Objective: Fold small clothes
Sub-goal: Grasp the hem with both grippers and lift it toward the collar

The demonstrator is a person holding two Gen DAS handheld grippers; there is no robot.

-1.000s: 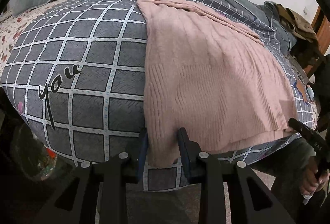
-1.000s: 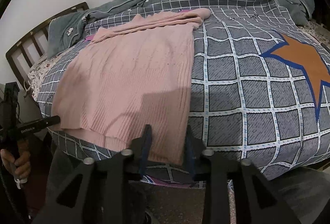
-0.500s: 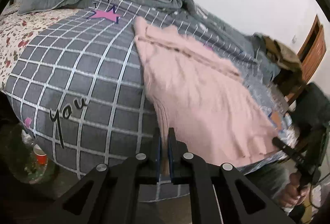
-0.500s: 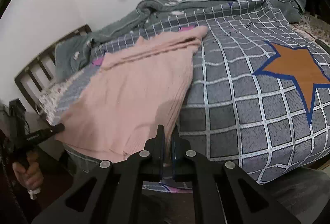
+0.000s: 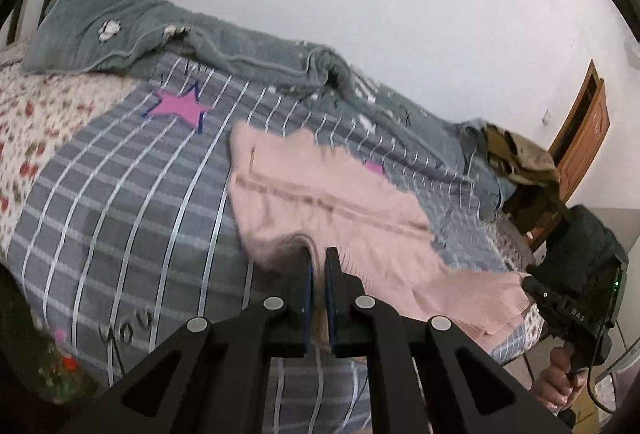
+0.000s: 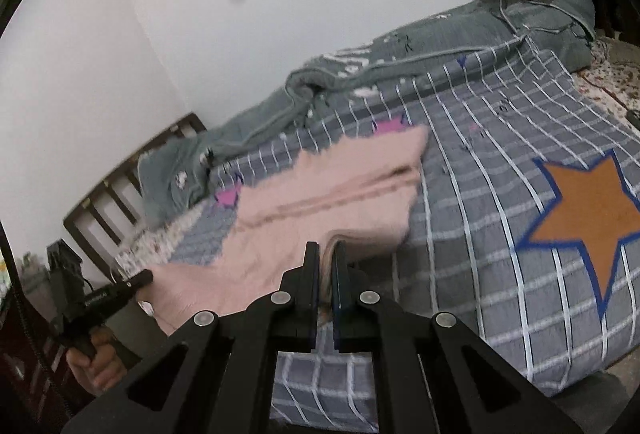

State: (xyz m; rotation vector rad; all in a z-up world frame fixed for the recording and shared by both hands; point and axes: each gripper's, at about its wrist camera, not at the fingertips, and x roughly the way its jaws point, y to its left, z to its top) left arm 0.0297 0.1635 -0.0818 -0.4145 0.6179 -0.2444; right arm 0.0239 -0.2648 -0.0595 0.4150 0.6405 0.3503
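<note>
A pink knit sweater (image 5: 320, 194) lies on a grey checked bed cover (image 5: 132, 218), its near hem lifted off the bed. My left gripper (image 5: 319, 258) is shut on the hem's left corner, the knit pinched between its blue pads. In the right wrist view the same sweater (image 6: 340, 190) rises toward my right gripper (image 6: 326, 252), which is shut on the hem's right corner. Each gripper shows in the other's view, held by a hand: the right gripper (image 5: 560, 308) at the far right, the left gripper (image 6: 104, 292) at the far left.
A grey quilt (image 5: 224, 50) is bunched along the wall side of the bed. Olive-brown clothes (image 5: 516, 158) are piled at the far end near a wooden door (image 5: 580, 138). An orange star (image 6: 592, 218) marks the cover to the right. A floral sheet (image 5: 28, 122) shows at left.
Both grippers closed on the sweater's near hem corners and rose, lifting the hem off the bed edge. Both views tilted upward, showing more wall.
</note>
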